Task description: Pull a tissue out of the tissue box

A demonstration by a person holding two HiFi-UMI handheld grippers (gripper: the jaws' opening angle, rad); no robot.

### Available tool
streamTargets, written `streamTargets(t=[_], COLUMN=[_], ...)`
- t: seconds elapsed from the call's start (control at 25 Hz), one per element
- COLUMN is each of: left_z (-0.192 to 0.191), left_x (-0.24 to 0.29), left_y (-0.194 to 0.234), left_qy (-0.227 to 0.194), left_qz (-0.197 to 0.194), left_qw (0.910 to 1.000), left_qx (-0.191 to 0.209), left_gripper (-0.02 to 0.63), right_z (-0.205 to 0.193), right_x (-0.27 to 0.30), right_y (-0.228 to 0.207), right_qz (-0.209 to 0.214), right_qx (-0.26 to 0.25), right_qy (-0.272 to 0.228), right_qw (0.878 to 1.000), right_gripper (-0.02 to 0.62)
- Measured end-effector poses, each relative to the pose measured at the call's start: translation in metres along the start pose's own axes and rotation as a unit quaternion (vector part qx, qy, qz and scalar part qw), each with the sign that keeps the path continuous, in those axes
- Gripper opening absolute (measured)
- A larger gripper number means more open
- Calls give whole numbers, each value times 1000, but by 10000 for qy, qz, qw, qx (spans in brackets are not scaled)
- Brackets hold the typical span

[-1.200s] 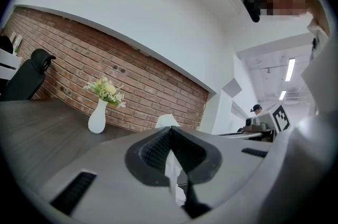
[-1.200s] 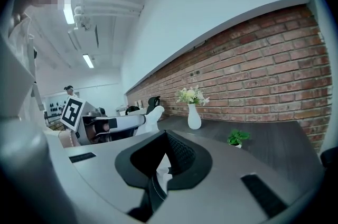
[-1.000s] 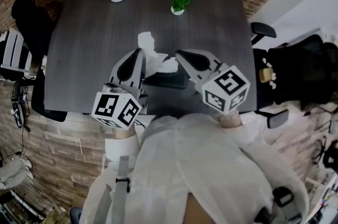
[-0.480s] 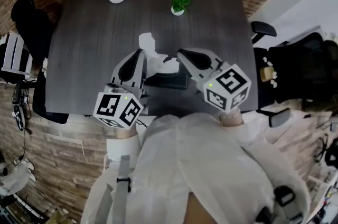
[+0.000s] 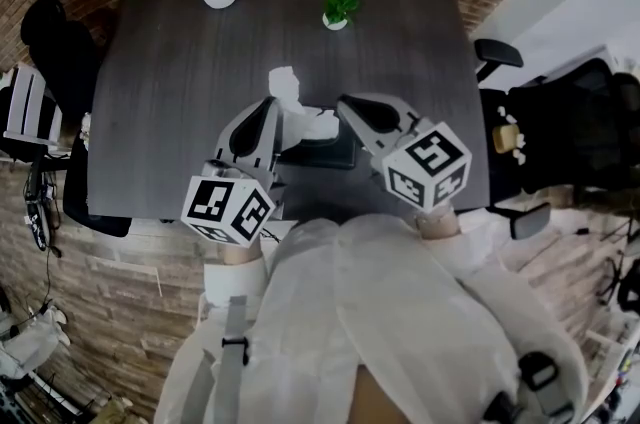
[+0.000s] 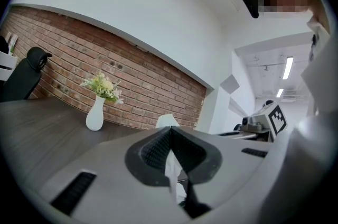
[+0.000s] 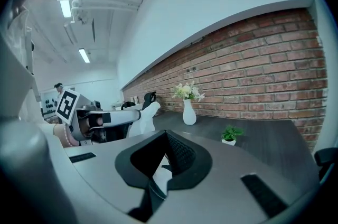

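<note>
1. Reading the head view from the left, the left gripper (image 5: 268, 110) comes first. Its jaws are closed on the tissue (image 5: 286, 84), whose free end stands up above the tips. In the left gripper view, white paper fills the cleft between the pads.
2. Centre: the dark tissue box (image 5: 325, 155) lies on the table (image 5: 160, 92) near its front edge, just below and between the two grippers. The tissue rises from the box top toward the left gripper. Whether its lower end is free of the slot cannot be told.
3. Right: the right gripper (image 5: 346, 106) has its jaws together at the box top. White paper shows between them, apparently a pinch on the tissue's lower part.
4. Progress, as judged: the grasp is made and the sheet stands mostly out of the box. What remains is to lift it clear.
</note>
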State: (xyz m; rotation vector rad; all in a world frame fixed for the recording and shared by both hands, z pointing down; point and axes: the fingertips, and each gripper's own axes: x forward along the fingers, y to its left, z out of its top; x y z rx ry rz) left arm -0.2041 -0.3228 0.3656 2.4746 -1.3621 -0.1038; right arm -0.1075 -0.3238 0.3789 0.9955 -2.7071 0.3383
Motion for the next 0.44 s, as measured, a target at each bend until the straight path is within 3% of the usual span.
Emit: streamTargets(t=[0.44], left_z=[-3], left_x=[-3], left_y=[-2], left_qy=[107], left_qz=[-64], left_qw=[9999], left_qx=[49], left_gripper=[6], right_z=[-5], right_x=[-1], right_y=[4], right_qz=[43], right_qx=[-7], right_qy=[119], right_qw=[9999], right_gripper=[3])
